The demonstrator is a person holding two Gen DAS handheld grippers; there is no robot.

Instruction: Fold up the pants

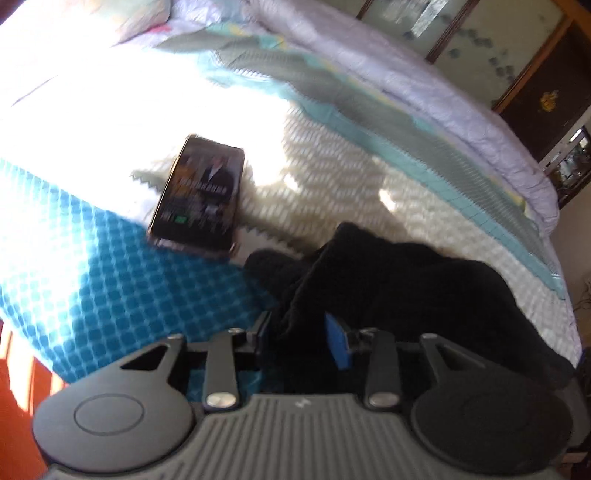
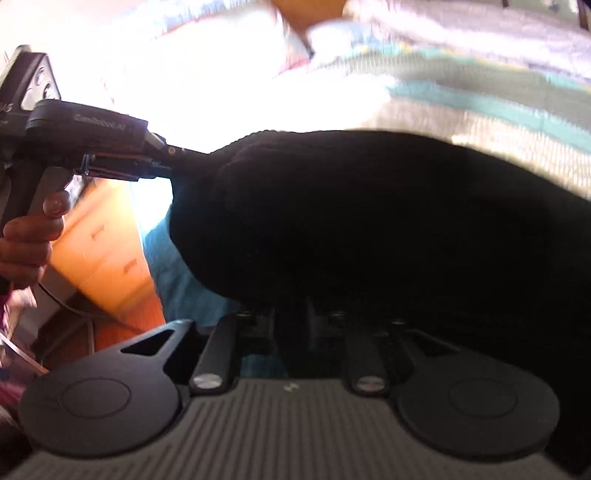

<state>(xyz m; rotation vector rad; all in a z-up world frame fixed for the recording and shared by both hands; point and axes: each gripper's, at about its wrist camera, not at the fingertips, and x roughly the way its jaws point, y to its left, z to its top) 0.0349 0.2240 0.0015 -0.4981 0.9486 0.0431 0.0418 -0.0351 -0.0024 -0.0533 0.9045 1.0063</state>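
**Bedroom, strong sun across the bed**

Bed [image 1: 332,173] fills most of both views: white textured mattress cover, blue checked sheet [image 1: 122,280] at the near corner. Pale quilt [image 1: 424,96] with teal and grey bands bunched along the far side. Pillow [image 1: 147,14] at the far end, blown out by glare. Phone [image 1: 199,195] lies screen-up on the cover. Reddish wooden floor [image 1: 18,369] at lower left. Dark cabinet [image 1: 546,96] with glass panels behind the bed. Right wrist view: orange wooden drawer unit [image 2: 107,243] beside the bed.
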